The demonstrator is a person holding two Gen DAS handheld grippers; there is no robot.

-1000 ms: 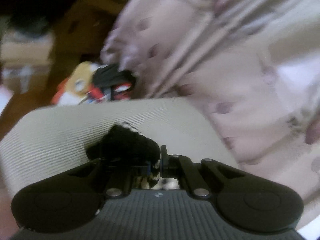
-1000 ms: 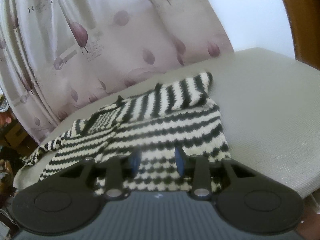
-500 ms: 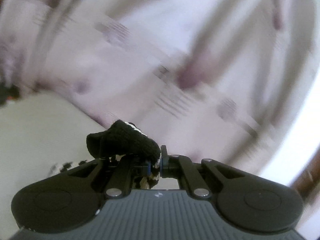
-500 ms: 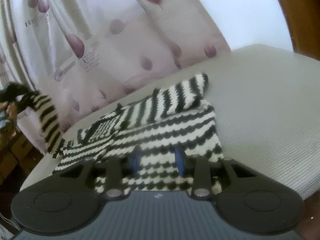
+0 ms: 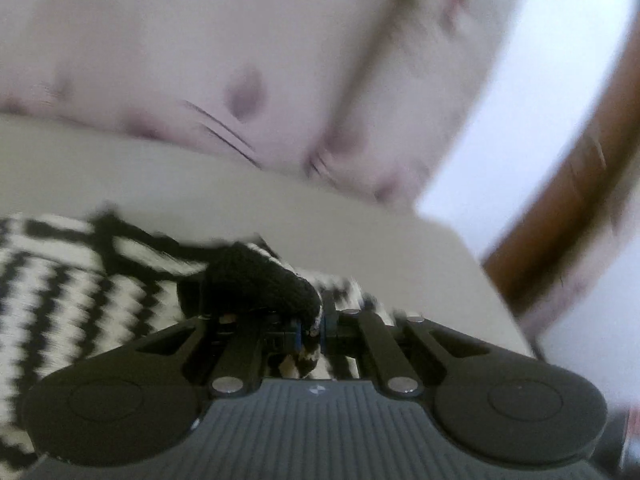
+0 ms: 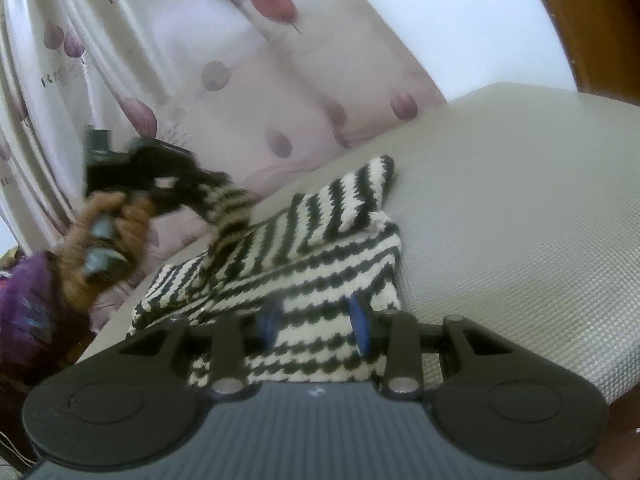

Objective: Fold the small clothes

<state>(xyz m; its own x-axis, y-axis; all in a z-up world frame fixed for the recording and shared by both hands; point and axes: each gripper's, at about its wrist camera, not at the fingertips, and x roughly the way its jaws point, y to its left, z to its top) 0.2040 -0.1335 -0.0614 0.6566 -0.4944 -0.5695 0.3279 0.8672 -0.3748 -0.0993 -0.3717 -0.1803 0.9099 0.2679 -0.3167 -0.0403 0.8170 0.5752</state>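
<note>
A black-and-white striped knit sweater [image 6: 320,248] lies on a grey cushion [image 6: 520,220]. Its right sleeve [image 6: 360,188] is folded across the body. My left gripper [image 5: 312,326] pinches the black cuff [image 5: 260,284] of the other sleeve, and its jaws are starting to open. From the right wrist view, that left gripper [image 6: 188,184] holds the sleeve [image 6: 228,208] lifted over the sweater's left part. My right gripper [image 6: 316,322] hovers open over the sweater's near hem, with its blue pads [image 6: 270,318] apart.
A pale curtain [image 6: 240,60] with purple tulips hangs behind the cushion. Brown wooden furniture [image 6: 600,20] stands at the right. A person's hand [image 6: 100,232] and purple sleeve [image 6: 28,304] carry the left gripper at the left edge.
The left gripper swept the sleeve from beyond the cushion's left end up and over the sweater body. The right gripper shifted slightly and stayed open.
</note>
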